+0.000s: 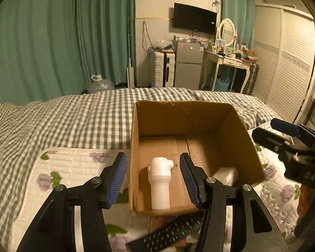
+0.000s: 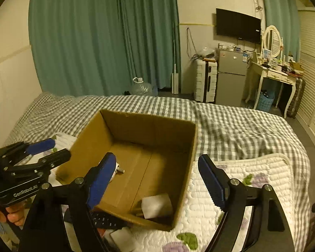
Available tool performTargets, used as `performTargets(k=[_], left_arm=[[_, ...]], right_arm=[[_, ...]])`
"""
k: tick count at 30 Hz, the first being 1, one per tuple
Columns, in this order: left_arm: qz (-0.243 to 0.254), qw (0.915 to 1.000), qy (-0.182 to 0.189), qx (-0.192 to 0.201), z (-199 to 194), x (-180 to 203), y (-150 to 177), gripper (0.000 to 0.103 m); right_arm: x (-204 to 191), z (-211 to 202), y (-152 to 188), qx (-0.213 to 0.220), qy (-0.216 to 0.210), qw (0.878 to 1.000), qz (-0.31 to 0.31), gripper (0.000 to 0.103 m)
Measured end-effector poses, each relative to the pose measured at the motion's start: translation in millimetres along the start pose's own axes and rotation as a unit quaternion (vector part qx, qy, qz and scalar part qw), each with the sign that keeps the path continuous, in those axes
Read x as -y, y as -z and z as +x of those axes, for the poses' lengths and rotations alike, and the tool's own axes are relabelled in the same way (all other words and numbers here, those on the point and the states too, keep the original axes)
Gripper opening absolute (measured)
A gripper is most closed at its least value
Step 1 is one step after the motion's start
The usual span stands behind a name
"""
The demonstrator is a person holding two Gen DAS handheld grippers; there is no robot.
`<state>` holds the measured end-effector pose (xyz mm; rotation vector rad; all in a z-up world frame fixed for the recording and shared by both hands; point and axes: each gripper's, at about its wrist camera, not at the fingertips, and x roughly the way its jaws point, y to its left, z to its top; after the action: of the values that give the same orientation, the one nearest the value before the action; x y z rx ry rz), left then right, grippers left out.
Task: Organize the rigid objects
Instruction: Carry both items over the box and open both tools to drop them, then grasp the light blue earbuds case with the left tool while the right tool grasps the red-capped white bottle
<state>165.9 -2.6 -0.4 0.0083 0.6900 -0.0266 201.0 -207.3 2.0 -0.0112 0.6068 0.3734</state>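
Observation:
An open cardboard box (image 1: 237,126) stands on the bed. A white cylinder with a side nozzle (image 1: 160,185) lies on the box floor at the near left, and a white block (image 1: 226,174) lies at the near right. My left gripper (image 1: 153,158) hovers open over the box's near edge; the cylinder shows between its blue pads but they do not touch it. In the right wrist view my right gripper (image 2: 157,158) is open above the box (image 2: 107,126), empty, with the white block (image 2: 156,205) below it. A black remote control (image 1: 170,233) lies partly under the box's near edge.
The bed carries a grey checked cover (image 1: 73,115) and a white quilted mat with purple flowers (image 2: 252,174). A flat white item (image 2: 124,239) lies on the mat beside the remote (image 2: 107,220). A hand (image 2: 12,214) holds the left gripper. Curtains, fridge, suitcase and dressing table stand beyond.

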Motion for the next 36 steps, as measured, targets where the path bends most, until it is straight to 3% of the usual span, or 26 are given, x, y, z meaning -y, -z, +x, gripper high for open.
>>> performTargets(k=[7, 13, 20, 23, 31, 36], left_arm=[[-0.003, 0.9997, -0.021, 0.009, -62, 11, 15, 0.056], [-0.020, 0.9991, -0.037, -0.013, -83, 27, 48, 0.056], [-0.056, 0.9957, -0.048, -0.056, -70, 47, 115, 0.056], [-0.073, 0.9927, -0.052, -0.081, -56, 54, 144, 0.056], [-0.075, 0.9868, -0.022, -0.142, -27, 76, 186, 0.056], [-0.057, 0.9829, -0.026, -0.173, -9, 81, 198, 0.055]], right_arm=[[-11, -68, 13, 0.008, -0.018, 0.999, -0.034, 0.081], [-17, -99, 45, -0.013, -0.036, 0.996, -0.086, 0.081], [-9, -77, 100, -0.062, -0.043, 0.989, -0.129, 0.081], [-7, -56, 120, -0.102, -0.048, 0.985, -0.129, 0.081], [-14, -42, 128, -0.135, -0.070, 0.978, -0.141, 0.080], [-14, -35, 130, -0.148, -0.067, 0.977, -0.140, 0.081]])
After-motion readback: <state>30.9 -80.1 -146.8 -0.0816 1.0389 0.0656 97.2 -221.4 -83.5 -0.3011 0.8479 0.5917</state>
